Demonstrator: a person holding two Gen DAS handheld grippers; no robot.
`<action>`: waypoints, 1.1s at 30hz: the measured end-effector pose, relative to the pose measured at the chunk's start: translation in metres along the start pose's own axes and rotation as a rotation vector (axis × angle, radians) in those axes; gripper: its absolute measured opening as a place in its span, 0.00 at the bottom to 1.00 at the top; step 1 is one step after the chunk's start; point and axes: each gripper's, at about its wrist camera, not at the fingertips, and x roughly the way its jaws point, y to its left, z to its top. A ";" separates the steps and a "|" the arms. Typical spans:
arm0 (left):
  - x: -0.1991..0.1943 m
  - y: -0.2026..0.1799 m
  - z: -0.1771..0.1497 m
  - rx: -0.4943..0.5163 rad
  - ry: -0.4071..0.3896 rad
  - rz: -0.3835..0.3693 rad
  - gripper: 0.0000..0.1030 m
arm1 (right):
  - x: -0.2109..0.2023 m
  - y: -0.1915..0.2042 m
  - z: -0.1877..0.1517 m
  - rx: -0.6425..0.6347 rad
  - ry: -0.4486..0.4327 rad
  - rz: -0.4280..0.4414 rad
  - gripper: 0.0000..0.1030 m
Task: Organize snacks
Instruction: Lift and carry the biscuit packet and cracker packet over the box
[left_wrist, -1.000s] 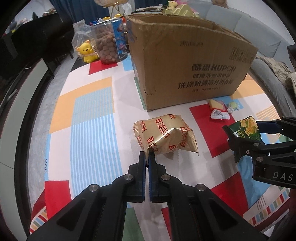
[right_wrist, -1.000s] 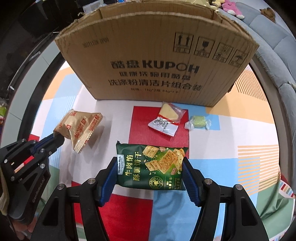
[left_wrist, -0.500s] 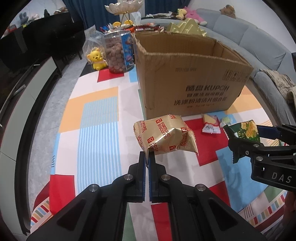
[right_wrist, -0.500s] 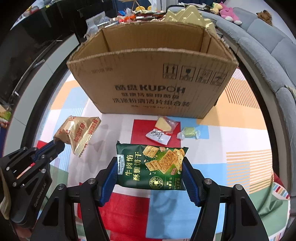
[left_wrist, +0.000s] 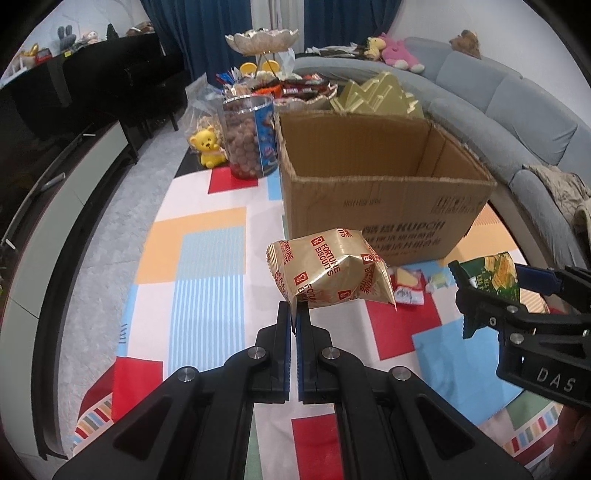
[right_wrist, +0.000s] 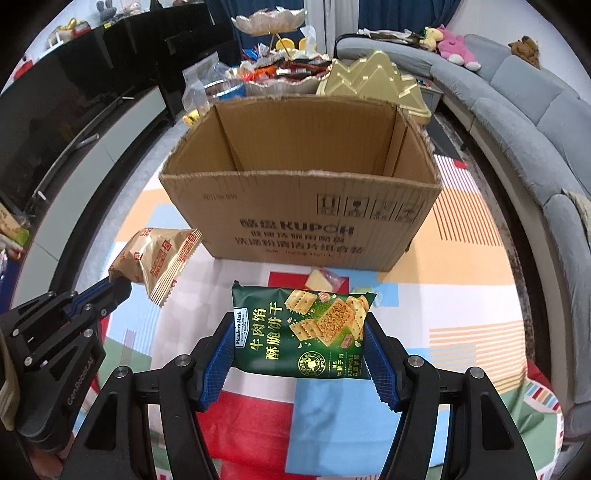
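My left gripper (left_wrist: 295, 314) is shut on the corner of a gold Fortune Biscuits bag (left_wrist: 328, 273) and holds it in the air, in front of the open cardboard box (left_wrist: 384, 218). The same bag (right_wrist: 159, 258) and left gripper (right_wrist: 118, 290) show in the right wrist view. My right gripper (right_wrist: 299, 339) is shut on a green cracker packet (right_wrist: 301, 332), held flat above the mat in front of the box (right_wrist: 299, 229). The packet (left_wrist: 491, 277) also shows at the right of the left wrist view. The box looks empty inside.
Small wrapped sweets (right_wrist: 325, 280) lie on the coloured mat (left_wrist: 207, 258) by the box's front. Behind the box stand a jar of chocolate balls (left_wrist: 249, 136), a yellow bear (left_wrist: 208, 149), a gold tray (right_wrist: 373, 79) and a snack pile. A grey sofa (right_wrist: 535, 122) runs along the right.
Both grippers have risen with their packets, so the open top and inside of the box have come into view. Both grips are unchanged.
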 end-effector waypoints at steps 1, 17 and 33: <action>-0.003 -0.001 0.002 -0.003 -0.006 0.000 0.04 | -0.003 0.000 0.001 0.000 -0.006 0.001 0.64; -0.032 -0.014 0.034 -0.020 -0.078 0.001 0.04 | -0.038 -0.010 0.020 0.013 -0.097 0.013 0.64; -0.045 -0.018 0.074 -0.024 -0.137 0.011 0.04 | -0.065 -0.016 0.054 0.009 -0.193 0.004 0.64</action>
